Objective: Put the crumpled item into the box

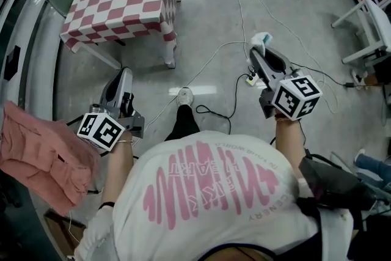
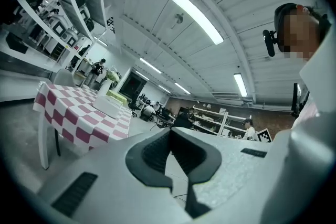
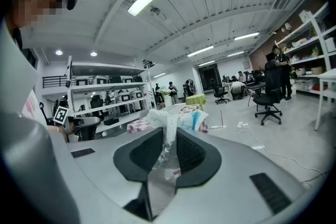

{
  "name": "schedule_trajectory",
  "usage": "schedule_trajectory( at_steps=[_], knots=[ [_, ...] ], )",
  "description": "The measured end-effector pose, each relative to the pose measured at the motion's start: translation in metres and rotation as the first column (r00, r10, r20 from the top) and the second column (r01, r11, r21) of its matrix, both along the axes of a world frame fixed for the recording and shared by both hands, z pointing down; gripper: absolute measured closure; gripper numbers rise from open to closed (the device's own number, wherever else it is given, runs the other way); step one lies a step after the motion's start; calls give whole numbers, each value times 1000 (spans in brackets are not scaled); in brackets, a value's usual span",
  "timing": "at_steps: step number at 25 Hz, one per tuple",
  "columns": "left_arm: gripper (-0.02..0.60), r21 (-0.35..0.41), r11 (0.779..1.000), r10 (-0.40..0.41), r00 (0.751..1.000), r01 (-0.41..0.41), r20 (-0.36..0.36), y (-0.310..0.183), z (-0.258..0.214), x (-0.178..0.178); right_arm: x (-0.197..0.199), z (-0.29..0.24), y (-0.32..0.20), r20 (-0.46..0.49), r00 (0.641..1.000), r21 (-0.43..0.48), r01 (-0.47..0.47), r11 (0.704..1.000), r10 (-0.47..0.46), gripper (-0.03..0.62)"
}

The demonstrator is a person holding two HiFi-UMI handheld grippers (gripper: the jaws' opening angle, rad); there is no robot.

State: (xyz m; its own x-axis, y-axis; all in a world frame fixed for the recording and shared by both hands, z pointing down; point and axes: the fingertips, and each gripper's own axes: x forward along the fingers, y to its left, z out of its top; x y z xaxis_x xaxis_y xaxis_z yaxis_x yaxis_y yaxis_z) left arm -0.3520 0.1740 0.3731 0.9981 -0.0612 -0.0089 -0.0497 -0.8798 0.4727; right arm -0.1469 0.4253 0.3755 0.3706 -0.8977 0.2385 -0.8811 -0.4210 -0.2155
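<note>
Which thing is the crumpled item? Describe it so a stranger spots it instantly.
Start at the person in the white shirt and follow the arm to the right gripper. Pinched in its tongs is the crumpled item, a wad of clear and white plastic wrap with a blue patch. Unlike the big pink cloth nearby, it is small, see-through and held.

Pink lettering on white T-shirt [image 1: 208, 192], upside down, not clearly readable.
</note>
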Motion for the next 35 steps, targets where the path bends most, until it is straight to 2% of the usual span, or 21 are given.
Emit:
schedule_trajectory(
  at_steps=[10, 19, 28, 35],
  knots=[
    [574, 42, 991, 132, 989, -130, -63, -72, -36, 126, 89, -24, -87, -32, 999, 0, -19, 1000, 19, 523],
    [574, 65, 982, 185, 977, -179, -108, -169, -63, 223, 170, -60, -185, -128, 991, 17, -30, 999, 32, 523],
    [574, 70, 983, 178, 974, -170, -138, -237, -70, 282, 226, -60, -245, -144, 989, 10, -43, 999, 44, 522],
    [574, 58, 983, 183, 975, -177, -127, -259, -64, 301, 241, -50, -270, -126, 991, -17, -37, 999, 34, 522]
  ],
)
